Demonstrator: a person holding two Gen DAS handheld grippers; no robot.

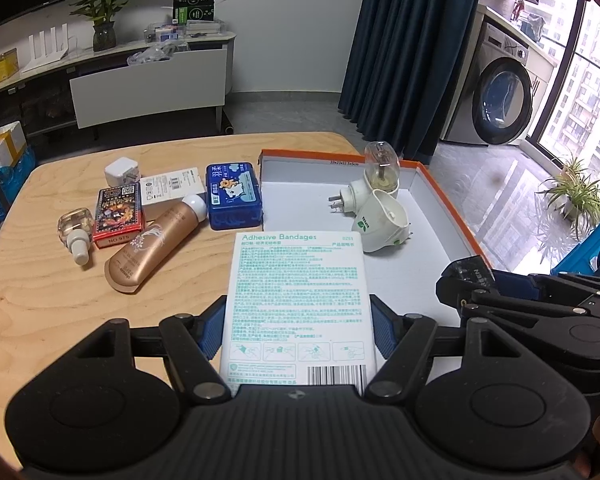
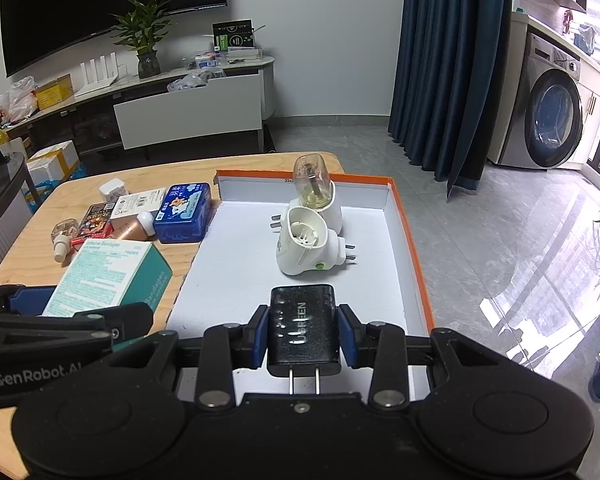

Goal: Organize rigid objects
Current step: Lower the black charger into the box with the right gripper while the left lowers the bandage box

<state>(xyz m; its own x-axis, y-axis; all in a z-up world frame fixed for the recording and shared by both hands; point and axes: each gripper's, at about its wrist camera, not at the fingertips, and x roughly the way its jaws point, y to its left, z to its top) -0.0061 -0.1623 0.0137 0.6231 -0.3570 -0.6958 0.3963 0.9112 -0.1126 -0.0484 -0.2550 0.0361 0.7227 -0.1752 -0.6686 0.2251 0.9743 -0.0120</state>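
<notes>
Left wrist view: your left gripper [image 1: 298, 326] holds a white-and-teal cardboard box of adhesive bandages [image 1: 298, 300], its blue pads clamped on the two long sides. The box hangs over the near left edge of a shallow white cardboard tray with an orange rim [image 1: 452, 200], which sits on the light plywood tabletop [image 1: 60, 320].

Inside the tray you see two white plug-in vaporiser units [image 1: 380, 216] touching each other; the farther one carries a clear liquid bottle.

Left of the tray, on the tabletop, lie:
- a blue plastic case [image 1: 233, 196], just beside the tray wall;
- a bronze squeeze tube with a white cap [image 1: 152, 248];
- a red-and-black card box [image 1: 118, 214];
- a small clear refill bottle [image 1: 74, 232];
- a white plug adapter [image 1: 120, 172];
- a flat white carton [image 1: 172, 188].

Right wrist view: your right gripper [image 2: 303, 334] has its jaws closed on a black rectangular wall charger [image 2: 303, 328], prongs pointing toward the camera. The charger is over the near end of the tray, close to the nearer vaporiser unit.
</notes>
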